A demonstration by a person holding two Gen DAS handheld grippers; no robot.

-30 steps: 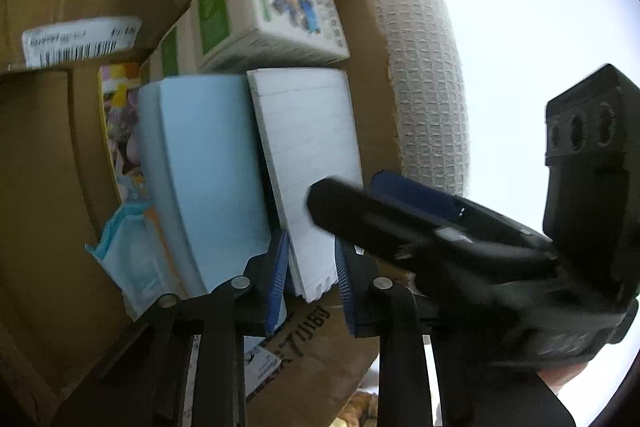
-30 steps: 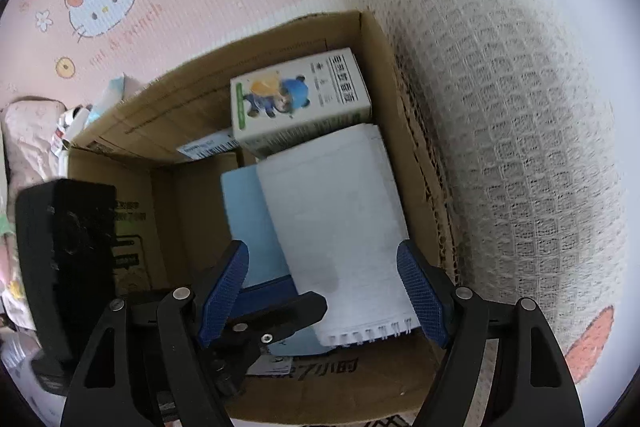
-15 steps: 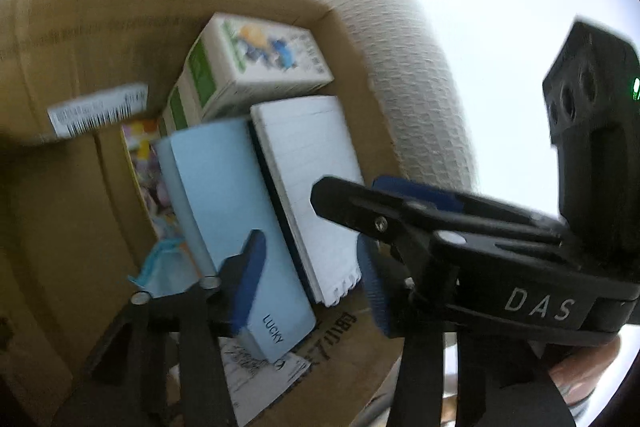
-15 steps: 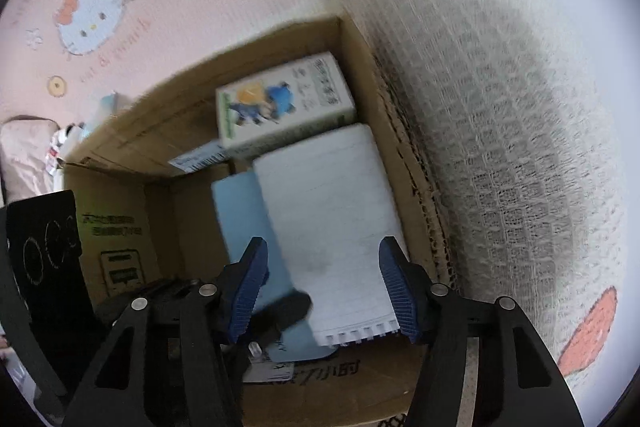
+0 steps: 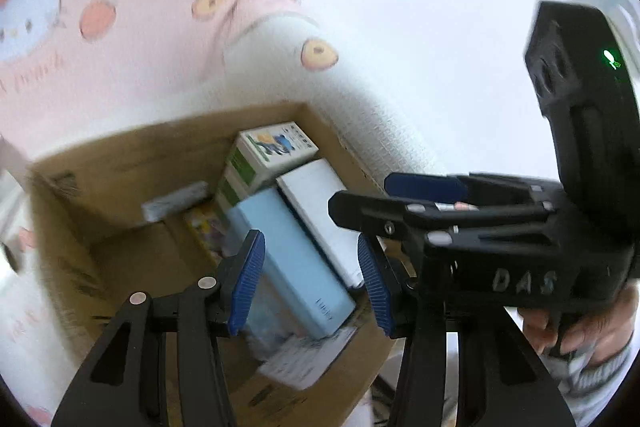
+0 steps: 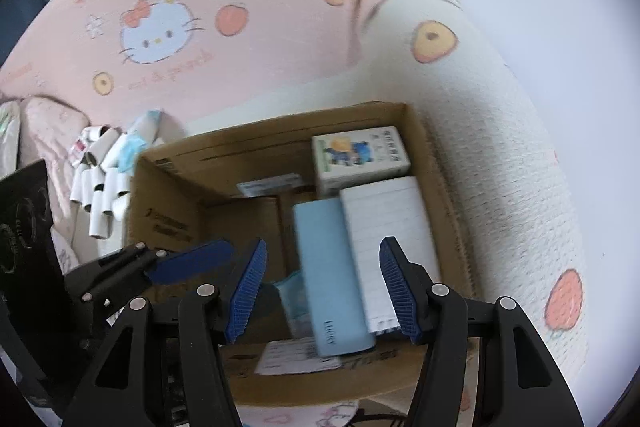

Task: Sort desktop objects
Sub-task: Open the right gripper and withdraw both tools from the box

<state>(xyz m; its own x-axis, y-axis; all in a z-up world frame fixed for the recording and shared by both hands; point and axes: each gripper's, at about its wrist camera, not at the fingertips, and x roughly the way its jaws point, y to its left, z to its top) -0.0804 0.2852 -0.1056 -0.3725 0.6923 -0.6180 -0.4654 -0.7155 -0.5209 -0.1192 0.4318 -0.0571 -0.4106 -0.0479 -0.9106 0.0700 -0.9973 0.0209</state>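
Both my left gripper [image 5: 310, 283] and right gripper [image 6: 322, 293] hover with fingers apart and empty above the cardboard box [image 6: 168, 187], where the light blue case [image 6: 328, 267] lies beside the white lined notebook [image 6: 388, 227] and a small carton [image 6: 360, 155].

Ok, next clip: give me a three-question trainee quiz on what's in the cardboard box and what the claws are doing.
1. True or false: the light blue rectangular case lies inside the brown cardboard box.
2. What lies directly beside the case, on the side nearer the white waffle-weave blanket? A) white lined notepad B) a mug C) scissors
3. Fill in: the left claw and right claw each hold ____.

Key: 1 true; 2 A; 3 nothing, both are open above the box.
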